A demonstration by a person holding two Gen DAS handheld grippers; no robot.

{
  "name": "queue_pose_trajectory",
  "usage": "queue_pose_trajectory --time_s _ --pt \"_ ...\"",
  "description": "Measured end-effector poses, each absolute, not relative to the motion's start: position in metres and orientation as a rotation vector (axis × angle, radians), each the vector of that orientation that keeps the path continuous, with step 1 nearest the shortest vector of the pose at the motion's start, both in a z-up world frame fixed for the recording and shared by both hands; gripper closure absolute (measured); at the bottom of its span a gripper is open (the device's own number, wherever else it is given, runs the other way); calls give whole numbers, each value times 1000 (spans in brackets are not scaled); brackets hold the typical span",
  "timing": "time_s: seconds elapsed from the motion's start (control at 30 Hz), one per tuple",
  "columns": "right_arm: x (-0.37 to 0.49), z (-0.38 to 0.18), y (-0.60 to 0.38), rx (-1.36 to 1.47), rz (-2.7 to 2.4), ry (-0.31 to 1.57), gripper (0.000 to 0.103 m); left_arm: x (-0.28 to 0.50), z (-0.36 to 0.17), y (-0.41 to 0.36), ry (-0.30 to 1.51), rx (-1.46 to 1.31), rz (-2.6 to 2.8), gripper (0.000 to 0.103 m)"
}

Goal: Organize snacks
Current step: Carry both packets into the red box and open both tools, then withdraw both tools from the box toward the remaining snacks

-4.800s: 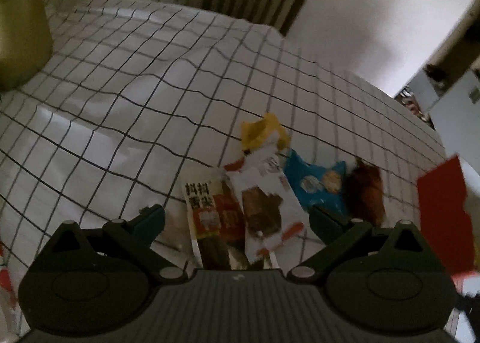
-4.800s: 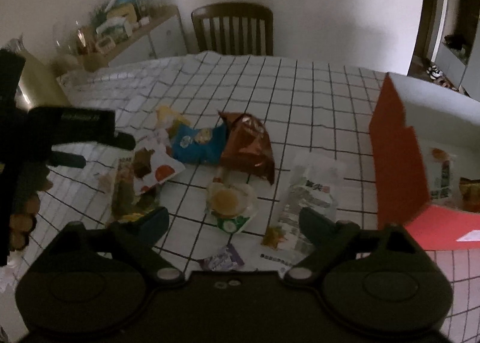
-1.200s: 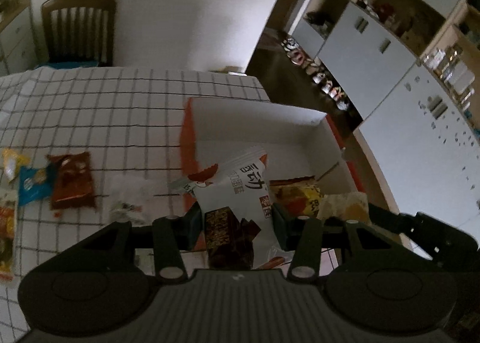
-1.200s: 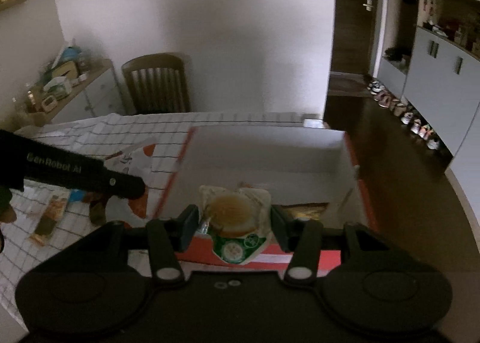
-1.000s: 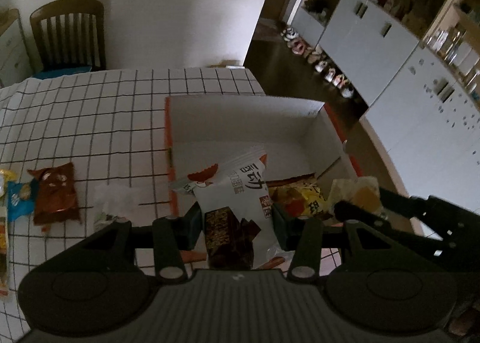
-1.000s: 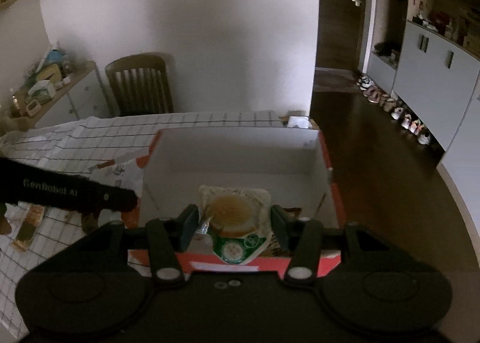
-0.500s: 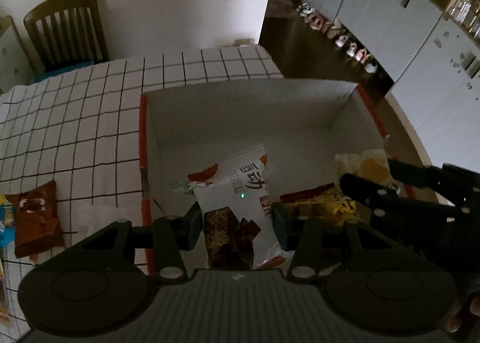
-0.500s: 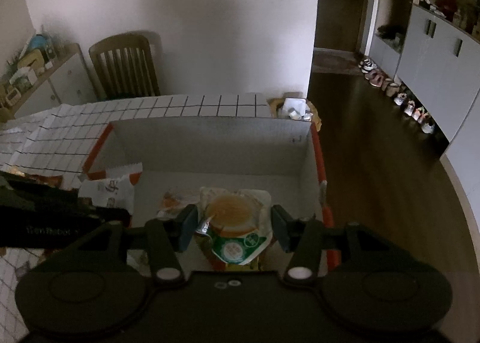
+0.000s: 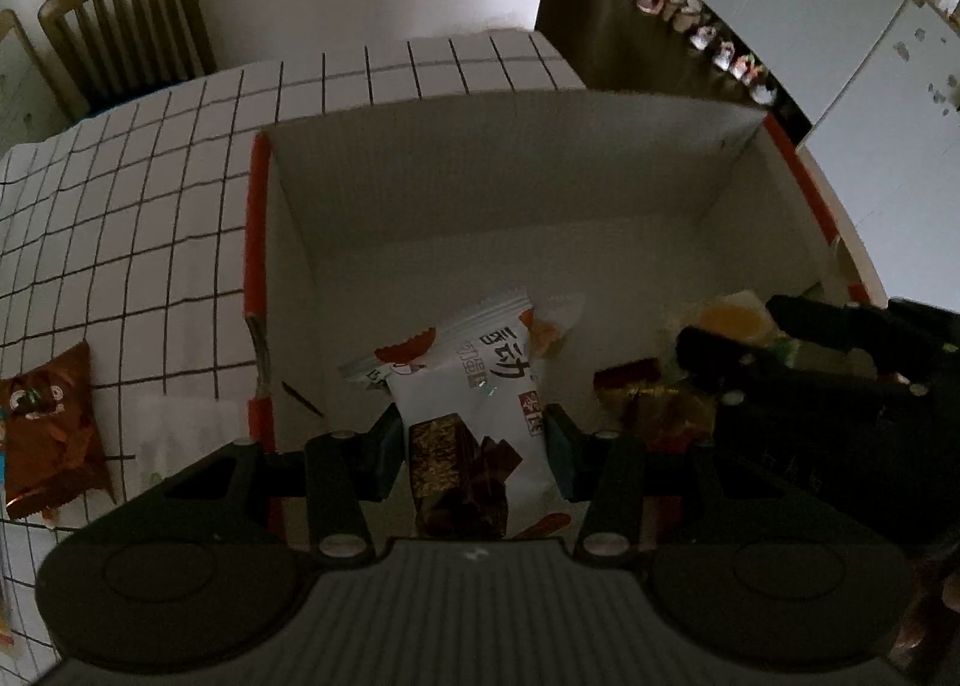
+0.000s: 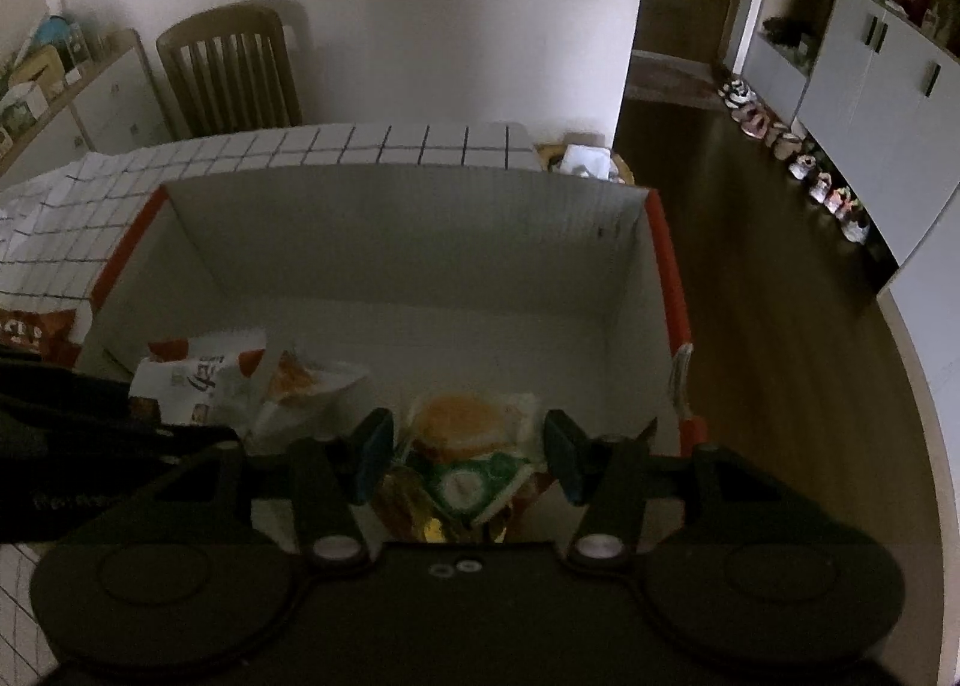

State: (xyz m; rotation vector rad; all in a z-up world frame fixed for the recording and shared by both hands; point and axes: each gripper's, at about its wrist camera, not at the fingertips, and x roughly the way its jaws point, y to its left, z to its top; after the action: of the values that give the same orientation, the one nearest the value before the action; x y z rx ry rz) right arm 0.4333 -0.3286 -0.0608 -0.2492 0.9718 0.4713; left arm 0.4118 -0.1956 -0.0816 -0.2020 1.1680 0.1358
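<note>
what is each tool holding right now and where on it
The left tool clamps the white snack packet across its lower sides. The right tool grips the round pastry packet by both side edges.

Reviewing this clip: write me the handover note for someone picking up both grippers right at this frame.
Left gripper: shut on the white snack packet, held down inside the orange-edged box.
Right gripper: holds the round bun pack between its pads, also inside the box.
In the box already: a red and gold wrapper and a pale packet with an orange print.
Done: both snacks carried over the box.
Left: release both, then fetch the brown packet and a clear packet on the checked tablecloth.
</note>
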Motion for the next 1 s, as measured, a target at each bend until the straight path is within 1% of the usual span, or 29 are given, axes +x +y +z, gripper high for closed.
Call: queue_pose_trajectory --time_s 0.1,0.2,0.23,0.27,0.33,0.37,0.53,0.63,0.83,0.93,1.0 --pt "434 -61 -330 -241 474 984 51 409 -85 -196 1172 -190 147 55" --pt "435 -59 -332 -246 479 985 47 407 -84 -197 1176 -185 149 55" --pt "433 -58 -333 -245 482 984 44 408 -85 -197 1176 -192 150 53" --pt "432 -56 -334 -244 481 980 41 408 -84 -197 1174 -195 151 51" --pt "430 -54 -337 -235 484 975 40 405 -81 -196 1159 -204 154 37" --pt "428 -51 -339 -229 484 973 40 403 -80 -194 1150 -209 158 36" --pt "418 -38 -346 -211 498 951 39 390 -66 -187 1115 -241 151 36" --pt "410 -27 -350 -203 510 933 34 382 -58 -182 1090 -263 146 36" --pt "396 -7 -355 -182 539 904 33 362 -35 -179 1035 -274 134 36" --pt "389 5 -356 -164 555 885 27 349 -22 -176 1001 -282 128 36" --pt "381 13 -357 -156 573 867 27 341 -14 -175 981 -274 129 36"
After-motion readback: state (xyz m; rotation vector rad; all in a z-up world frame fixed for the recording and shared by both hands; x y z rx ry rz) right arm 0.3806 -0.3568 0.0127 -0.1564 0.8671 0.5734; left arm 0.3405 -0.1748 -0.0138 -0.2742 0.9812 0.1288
